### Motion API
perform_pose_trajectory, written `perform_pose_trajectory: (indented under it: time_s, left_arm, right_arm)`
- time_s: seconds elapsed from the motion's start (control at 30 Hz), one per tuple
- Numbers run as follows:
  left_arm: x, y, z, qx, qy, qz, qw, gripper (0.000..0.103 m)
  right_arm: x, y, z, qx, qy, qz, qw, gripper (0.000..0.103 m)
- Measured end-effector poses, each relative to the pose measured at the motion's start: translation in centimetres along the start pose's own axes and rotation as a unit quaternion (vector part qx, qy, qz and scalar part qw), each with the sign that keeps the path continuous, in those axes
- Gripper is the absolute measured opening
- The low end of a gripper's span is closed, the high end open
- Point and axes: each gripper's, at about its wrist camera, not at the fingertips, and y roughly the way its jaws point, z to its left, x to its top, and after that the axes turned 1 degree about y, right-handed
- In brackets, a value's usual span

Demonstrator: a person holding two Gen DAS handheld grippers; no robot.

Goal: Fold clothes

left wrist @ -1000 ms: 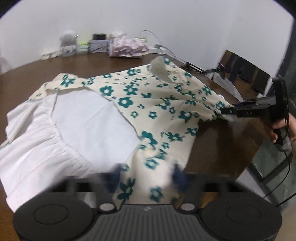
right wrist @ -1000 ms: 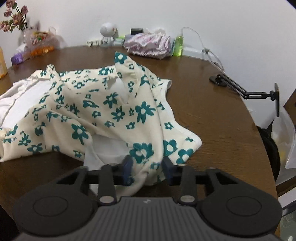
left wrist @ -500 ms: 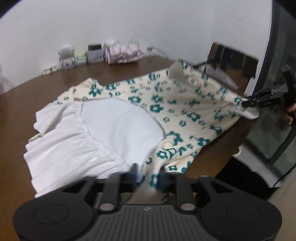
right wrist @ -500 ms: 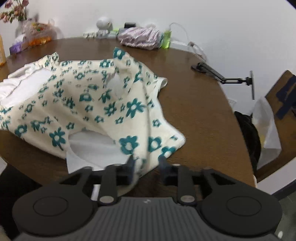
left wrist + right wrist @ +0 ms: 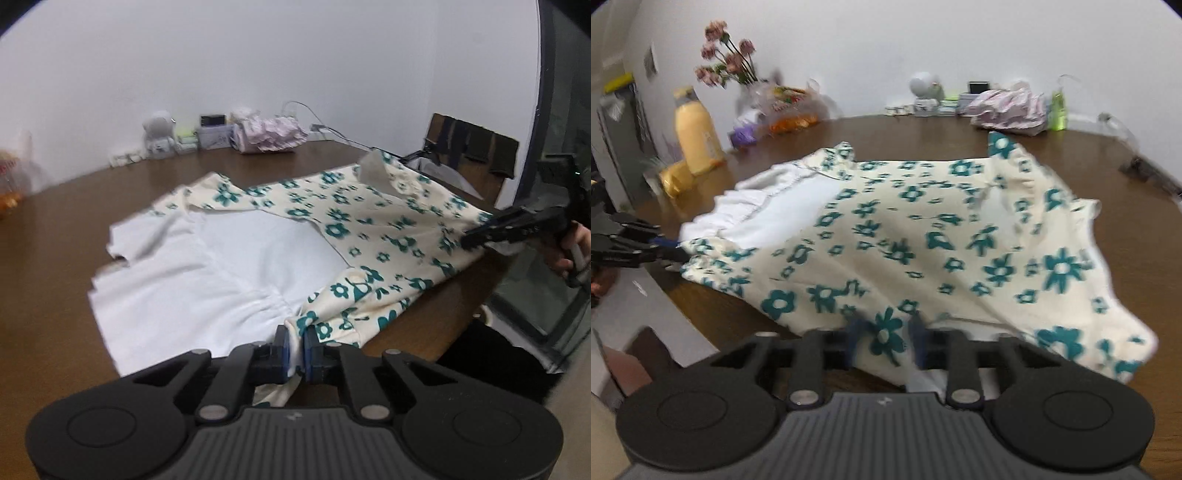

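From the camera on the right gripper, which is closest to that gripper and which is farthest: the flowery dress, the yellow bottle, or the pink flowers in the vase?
1. The flowery dress: right at the right gripper, pinched between its fingers.
2. The yellow bottle: far off to the left on the table.
3. The pink flowers: behind the bottle, by the wall, farthest.

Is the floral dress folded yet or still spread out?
Spread out, not folded. The floral dress lies open across the wooden table, white lining showing, with each claw pinching a near edge: left claw, right claw.
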Motion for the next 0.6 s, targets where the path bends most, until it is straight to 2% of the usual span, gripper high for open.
perform_pose_trajectory:
  time_s: [0.07, 0.17, 0.27, 0.33, 0.37, 0.4, 0.43, 0.5, 0.6]
  left_arm:
    - [0.1, -0.5, 0.4, -0.007, 0.005, 0.012, 0.9999, 0.008]
    - [0.1, -2.0, 0.9, -0.002, 0.001, -0.002, 1.0, 0.017]
    - [0.4, -3.6, 1.8, 0.016, -0.048, -0.032, 0.9982, 0.026]
    - [1.0, -4.0, 1.5, -0.009, -0.069, -0.059, 0.9958, 0.04]
    - [1.4, -3.9, 0.9, -0.028, -0.07, -0.072, 0.9945, 0.044]
    - [1.7, -3.3, 0.3, -0.04, -0.065, -0.074, 0.9943, 0.052]
    - [2.0, -2.5, -0.4, -0.05, -0.057, -0.073, 0.9944, 0.055]
    - [2.5, -0.5, -1.6, -0.068, -0.042, -0.061, 0.995, 0.055]
    - [2.8, 3.2, -2.5, -0.064, -0.033, -0.008, 0.9973, 0.053]
  right_arm:
    - [-0.2, -0.5, 0.4, 0.011, -0.007, -0.002, 1.0, 0.004]
    - [-0.4, -1.4, 0.6, 0.013, -0.006, -0.013, 1.0, 0.004]
    - [-0.6, -1.5, 0.0, -0.012, 0.014, -0.02, 1.0, 0.005]
    - [-0.4, -1.5, -0.7, 0.004, 0.035, -0.009, 0.999, 0.012]
    - [-0.4, -1.3, -0.7, 0.014, 0.037, -0.001, 0.999, 0.017]
    - [-0.3, -1.2, -0.8, 0.023, 0.037, 0.007, 0.999, 0.031]
    - [-0.4, -1.1, -0.6, 0.025, 0.033, 0.006, 0.999, 0.034]
    - [-0.4, -0.8, -0.3, 0.025, 0.024, 0.0, 0.999, 0.031]
    - [-0.5, -0.3, -0.3, 0.014, 0.039, -0.024, 0.999, 0.006]
